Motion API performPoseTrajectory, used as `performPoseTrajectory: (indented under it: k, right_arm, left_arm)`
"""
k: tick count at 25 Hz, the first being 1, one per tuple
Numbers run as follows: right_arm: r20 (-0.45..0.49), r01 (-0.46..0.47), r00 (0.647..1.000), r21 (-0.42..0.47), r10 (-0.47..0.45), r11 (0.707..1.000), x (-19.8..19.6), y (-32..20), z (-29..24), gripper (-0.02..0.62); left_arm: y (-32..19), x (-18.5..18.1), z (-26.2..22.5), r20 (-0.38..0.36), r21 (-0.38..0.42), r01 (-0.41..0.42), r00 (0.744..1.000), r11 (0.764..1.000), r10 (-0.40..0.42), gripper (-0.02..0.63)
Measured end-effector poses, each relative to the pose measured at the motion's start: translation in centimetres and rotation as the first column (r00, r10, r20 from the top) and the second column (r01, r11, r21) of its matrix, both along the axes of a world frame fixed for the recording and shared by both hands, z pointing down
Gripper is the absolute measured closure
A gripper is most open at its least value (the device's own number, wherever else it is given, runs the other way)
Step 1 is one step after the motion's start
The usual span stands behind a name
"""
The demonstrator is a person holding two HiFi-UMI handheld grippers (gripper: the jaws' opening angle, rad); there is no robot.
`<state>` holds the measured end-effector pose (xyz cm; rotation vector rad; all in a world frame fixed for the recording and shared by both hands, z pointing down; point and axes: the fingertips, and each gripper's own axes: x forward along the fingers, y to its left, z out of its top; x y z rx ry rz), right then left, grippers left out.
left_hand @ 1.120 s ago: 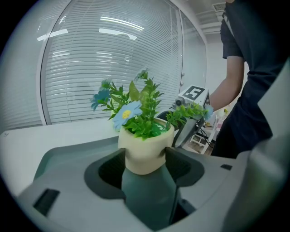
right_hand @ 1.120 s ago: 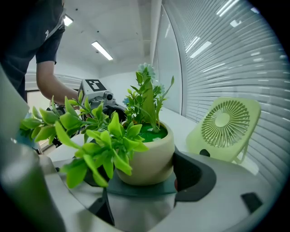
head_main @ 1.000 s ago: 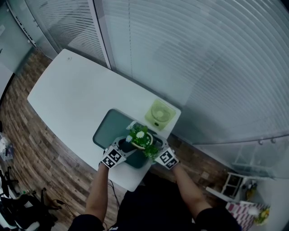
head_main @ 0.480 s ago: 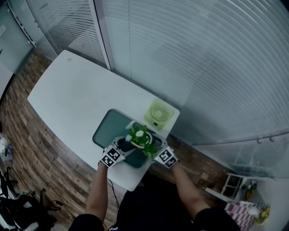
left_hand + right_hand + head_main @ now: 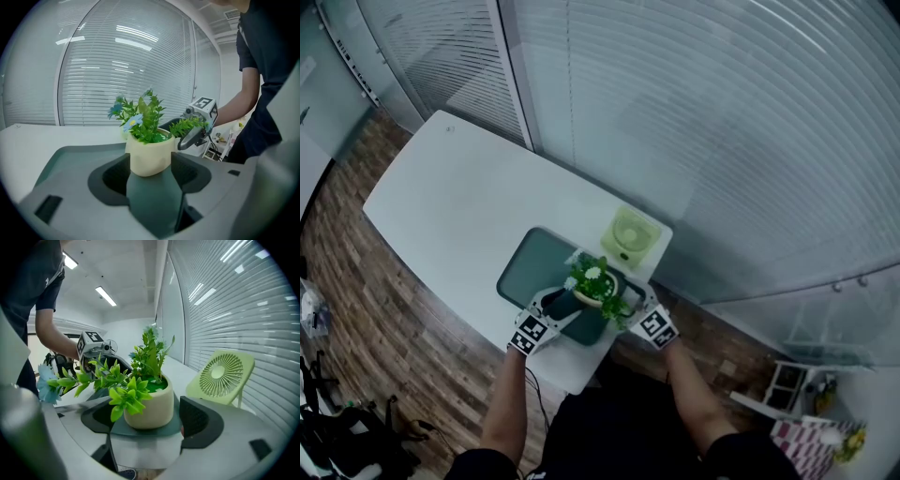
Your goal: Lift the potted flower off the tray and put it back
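The potted flower (image 5: 596,281), a cream pot with green leaves and small blue and white blooms, stands on the near right corner of the dark green tray (image 5: 530,267). My left gripper (image 5: 558,302) is at its left and my right gripper (image 5: 630,302) at its right. Both are open, with their jaws flanking the pot. In the left gripper view the pot (image 5: 146,157) sits at the tips of the black pads (image 5: 112,180). In the right gripper view a narrow gap shows between the pot (image 5: 152,408) and the right pad (image 5: 199,423).
A light green desk fan (image 5: 630,236) stands just beyond the tray, near the table's right end. The white table (image 5: 459,206) runs away to the left along a glass wall with blinds. The tray corner lies close to the table's near edge, with wood floor below.
Both grippers have drawn back a little from the pot, toward the person. The pot has stayed at the tray's near right corner.
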<state>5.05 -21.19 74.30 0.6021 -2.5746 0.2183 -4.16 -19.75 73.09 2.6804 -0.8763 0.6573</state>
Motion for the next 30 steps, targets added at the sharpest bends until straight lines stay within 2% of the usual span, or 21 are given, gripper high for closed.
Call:
performPoseTrajectory:
  k: [7, 10, 15, 22, 24, 30]
  right_arm:
    - [-0.005, -0.052, 0.999, 0.008, 0.052, 0.999, 2.3, 0.6, -1.2, 0.224]
    - [0.004, -0.104, 0.995, 0.017, 0.104, 0.994, 3.3, 0.8, -2.1, 0.223]
    - [0.029, -0.179, 0.984, 0.041, 0.178, 0.983, 4.5, 1.3, -4.2, 0.224]
    - [0.040, -0.259, 0.966, 0.069, 0.257, 0.963, 6.1, 2.9, -6.2, 0.224]
    - [0.079, -0.292, 0.955, 0.082, 0.286, 0.953, 6.0, 3.4, -7.6, 0.224]
    - [0.090, -0.283, 0.958, 0.133, 0.273, 0.950, 5.4, 6.2, -10.0, 0.224]
  left_arm:
    - [0.5, -1.4, -3.2, -0.044, 0.069, 0.070, 0.997, 0.995, -0.068, 0.337]
    - [1.2, -1.9, -4.3, -0.056, 0.089, 0.094, 0.994, 0.992, -0.089, 0.337]
    - [2.8, -2.0, -6.0, -0.084, 0.113, 0.109, 0.991, 0.988, -0.100, 0.339]
    - [5.0, -2.4, -8.7, -0.161, 0.146, 0.158, 0.978, 0.977, -0.134, 0.339]
    - [5.8, -2.6, -9.3, -0.163, 0.157, 0.161, 0.977, 0.974, -0.135, 0.339]
    - [8.0, -3.2, -10.9, -0.182, 0.177, 0.185, 0.971, 0.967, -0.153, 0.339]
